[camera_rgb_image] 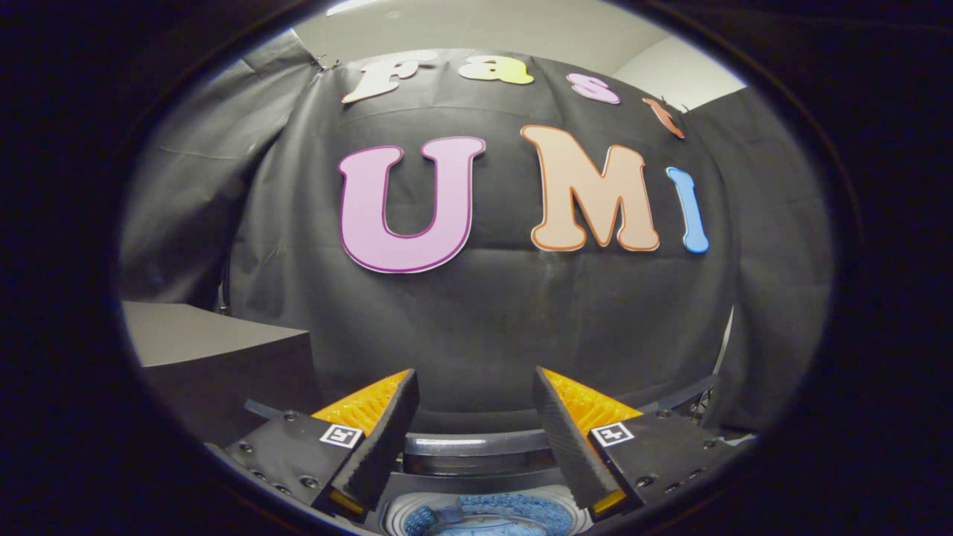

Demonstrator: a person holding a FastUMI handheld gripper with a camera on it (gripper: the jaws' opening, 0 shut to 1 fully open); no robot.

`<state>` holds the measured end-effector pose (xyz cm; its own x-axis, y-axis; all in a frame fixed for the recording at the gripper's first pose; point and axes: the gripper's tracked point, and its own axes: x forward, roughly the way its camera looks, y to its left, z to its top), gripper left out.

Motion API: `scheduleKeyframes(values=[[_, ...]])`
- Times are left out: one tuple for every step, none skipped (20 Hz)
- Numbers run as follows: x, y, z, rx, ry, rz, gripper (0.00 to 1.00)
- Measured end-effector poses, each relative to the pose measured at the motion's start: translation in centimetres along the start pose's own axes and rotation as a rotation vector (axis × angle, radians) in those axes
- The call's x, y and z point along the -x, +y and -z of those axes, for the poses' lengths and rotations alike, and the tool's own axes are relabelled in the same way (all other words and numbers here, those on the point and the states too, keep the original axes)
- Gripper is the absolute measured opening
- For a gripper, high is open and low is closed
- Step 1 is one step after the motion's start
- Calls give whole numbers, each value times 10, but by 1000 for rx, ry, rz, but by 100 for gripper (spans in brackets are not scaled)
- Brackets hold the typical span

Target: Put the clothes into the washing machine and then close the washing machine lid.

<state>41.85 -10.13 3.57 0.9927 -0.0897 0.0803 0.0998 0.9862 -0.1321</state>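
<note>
My gripper [475, 383] is open, its two fingers spread wide with nothing between them, held above the washing machine. Below and between the fingers lies the machine's round drum opening [484, 514], and blue fabric [521, 512] lies inside it. The raised lid's dark curved edge [476, 445] stands just beyond the opening, between the fingers. No clothes are in the fingers.
A dark box-like block with a grey top [216, 350] stands to the left of the machine. The black booth cloth [484, 320] hangs close behind. A thin pole and cables [721, 357] are at the right.
</note>
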Motion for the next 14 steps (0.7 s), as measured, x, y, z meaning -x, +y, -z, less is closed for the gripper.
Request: scheduleKeyframes(values=[[0, -1, 1, -1, 0, 0, 96], [1, -1, 1, -2, 0, 0, 96], [-1, -2, 1, -2, 0, 0, 96], [-1, -2, 0, 0, -2, 0, 96], [-1, -2, 0, -2, -5, 0, 96], [0, -2, 0, -3, -8, 0, 96], [-1, -3, 2, -4, -10, 2, 96], [1, -3, 1, -3, -11, 3, 96], [0, -3, 2, -4, -11, 4, 96], [2, -4, 3, -5, -12, 5, 96], [2, -4, 3, -5, -10, 8, 96], [3, -4, 5, -2, -8, 9, 96], [3, -5, 7, 2, -4, 7, 96], [2, -6, 14, 2, 20, 13, 96]])
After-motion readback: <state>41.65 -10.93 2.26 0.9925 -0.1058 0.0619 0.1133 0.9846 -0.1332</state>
